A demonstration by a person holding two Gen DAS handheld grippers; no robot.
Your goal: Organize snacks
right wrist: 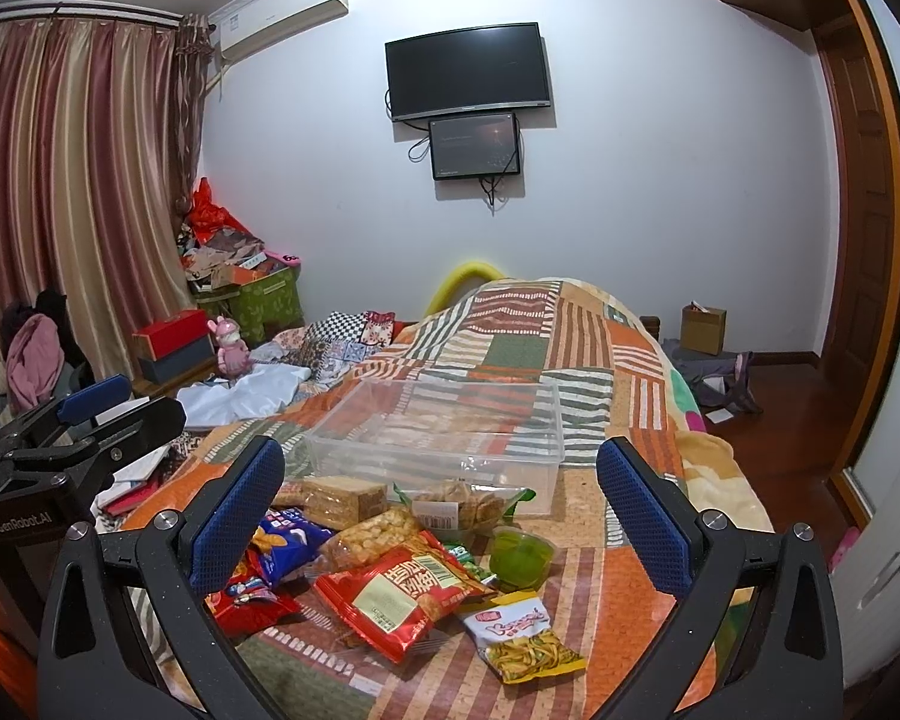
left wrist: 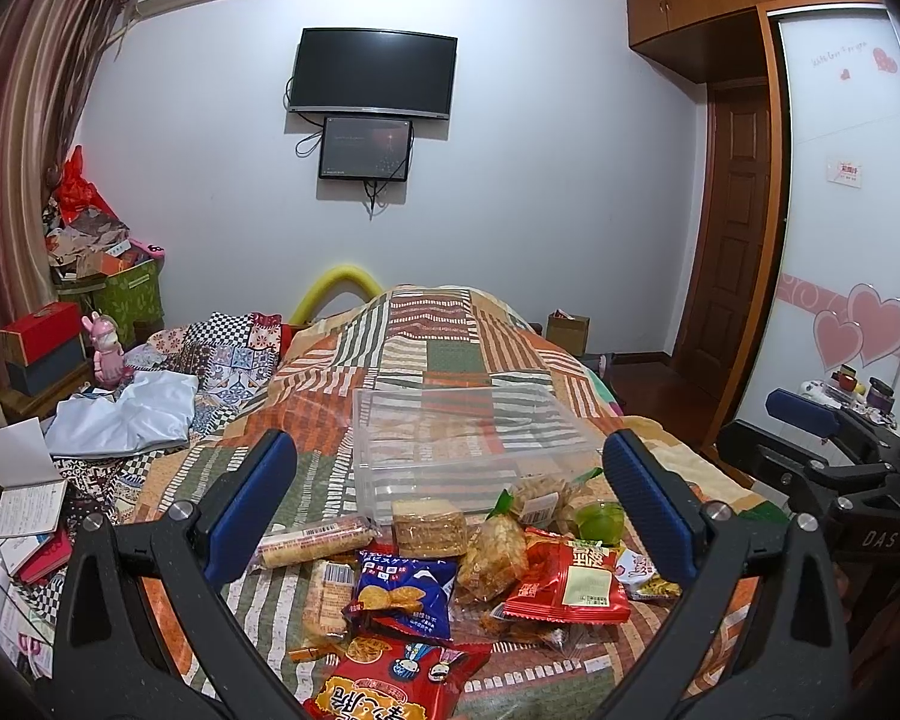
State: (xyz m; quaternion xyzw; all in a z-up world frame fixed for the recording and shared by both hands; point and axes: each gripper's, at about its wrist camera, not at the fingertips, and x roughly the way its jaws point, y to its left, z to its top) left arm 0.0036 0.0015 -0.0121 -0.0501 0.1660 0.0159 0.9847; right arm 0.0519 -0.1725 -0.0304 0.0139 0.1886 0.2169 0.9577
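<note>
Snacks lie in a loose pile on the bed, just in front of one clear plastic box: one blue chip bag, two red bags, one green jelly cup, one block of wafers, one white bag of sticks. Both tools, left tool and right tool, hang above the pile, spread wide and holding nothing.

A bed under a patchwork quilt carries everything. A clear bin sits mid-bed; snack packs lie heaped just near of it, touching one another. At the far left lie a white cloth and checked bedding.
</note>
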